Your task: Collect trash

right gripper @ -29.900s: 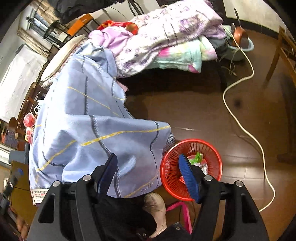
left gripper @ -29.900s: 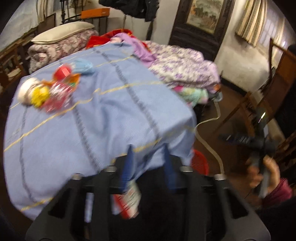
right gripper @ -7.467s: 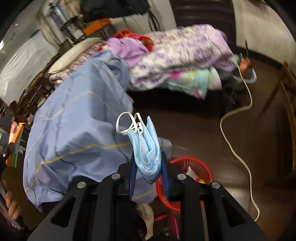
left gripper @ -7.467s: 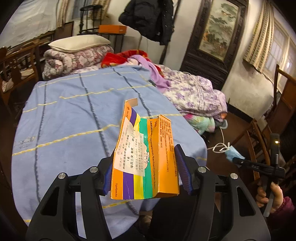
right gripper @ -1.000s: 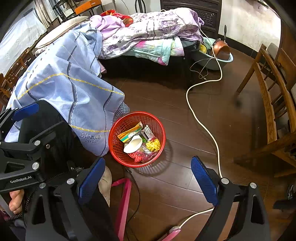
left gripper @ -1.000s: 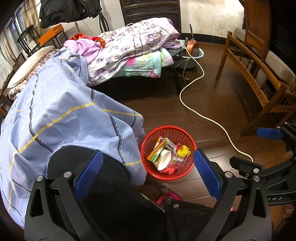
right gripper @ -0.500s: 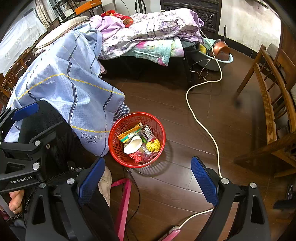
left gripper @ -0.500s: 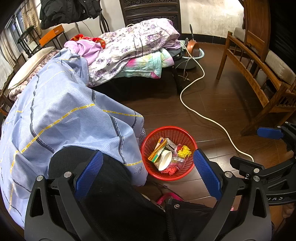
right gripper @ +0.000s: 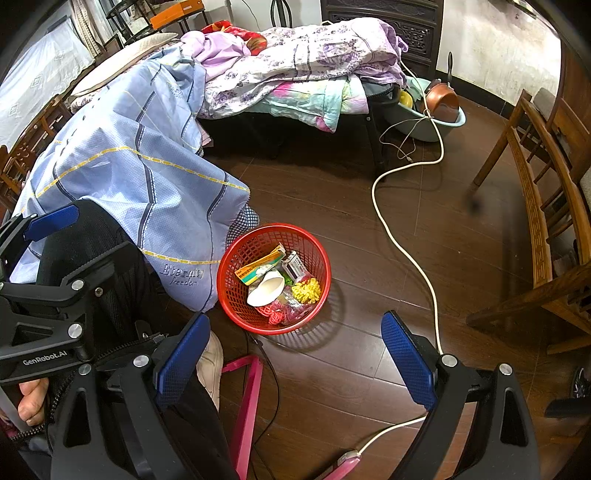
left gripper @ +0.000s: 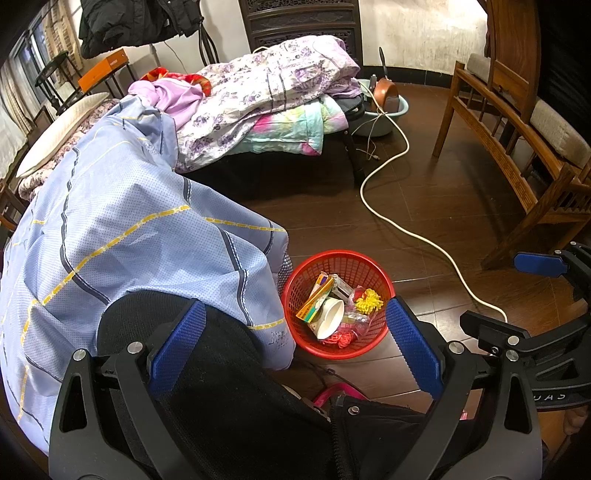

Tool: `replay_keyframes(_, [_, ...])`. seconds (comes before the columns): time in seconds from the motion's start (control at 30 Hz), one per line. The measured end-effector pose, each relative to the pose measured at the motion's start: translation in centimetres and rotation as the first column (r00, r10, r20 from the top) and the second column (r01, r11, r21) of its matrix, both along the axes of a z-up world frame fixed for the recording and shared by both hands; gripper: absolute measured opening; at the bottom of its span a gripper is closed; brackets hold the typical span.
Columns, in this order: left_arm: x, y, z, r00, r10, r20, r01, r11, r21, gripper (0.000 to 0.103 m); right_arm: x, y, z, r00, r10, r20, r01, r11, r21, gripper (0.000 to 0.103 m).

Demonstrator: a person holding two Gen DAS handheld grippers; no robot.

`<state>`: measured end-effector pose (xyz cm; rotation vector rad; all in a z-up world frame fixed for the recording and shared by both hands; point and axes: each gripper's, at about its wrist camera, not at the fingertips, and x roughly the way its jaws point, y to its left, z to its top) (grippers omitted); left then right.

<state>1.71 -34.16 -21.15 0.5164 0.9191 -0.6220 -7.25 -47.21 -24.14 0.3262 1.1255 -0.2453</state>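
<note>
Both grippers, left gripper (left gripper: 295, 347) and right gripper (right gripper: 295, 363), hung above the red basket (right gripper: 273, 277), fingers wide apart, nothing held; trash lay inside it. Risk: white cord (right gripper: 406, 236) just beside basket might snag a foot, tipping it

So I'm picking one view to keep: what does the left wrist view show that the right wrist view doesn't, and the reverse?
Only the left wrist view shows the black coat hanging on the wall. Only the right wrist view shows the pink frame and white shoe on the floor. Both show the red basket full of trash, the blue cloth, the white cord, and both tools open.
</note>
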Motion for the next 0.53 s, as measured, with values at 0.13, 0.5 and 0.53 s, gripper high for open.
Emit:
replay_keyframes(0.13, [0.00, -0.03, 0.00, 1.000, 0.000, 0.000, 0.000, 1.000, 0.001, 0.094, -0.02, 0.02, 0.00, 1.000, -0.001, 0.001, 0.001, 1.000, 0.000, 0.092])
replay_keyframes(0.5, [-0.04, 0.67, -0.27, 1.000, -0.002, 0.000, 0.002, 1.000, 0.004, 0.094, -0.02, 0.02, 0.02, 1.000, -0.001, 0.002, 0.001, 1.000, 0.000, 0.092])
replay_keyframes(0.53, [-0.04, 0.71, -0.27, 1.000, -0.001, 0.000, 0.001, 1.000, 0.004, 0.094, -0.04, -0.04, 0.02, 1.000, -0.001, 0.002, 0.001, 1.000, 0.001, 0.092])
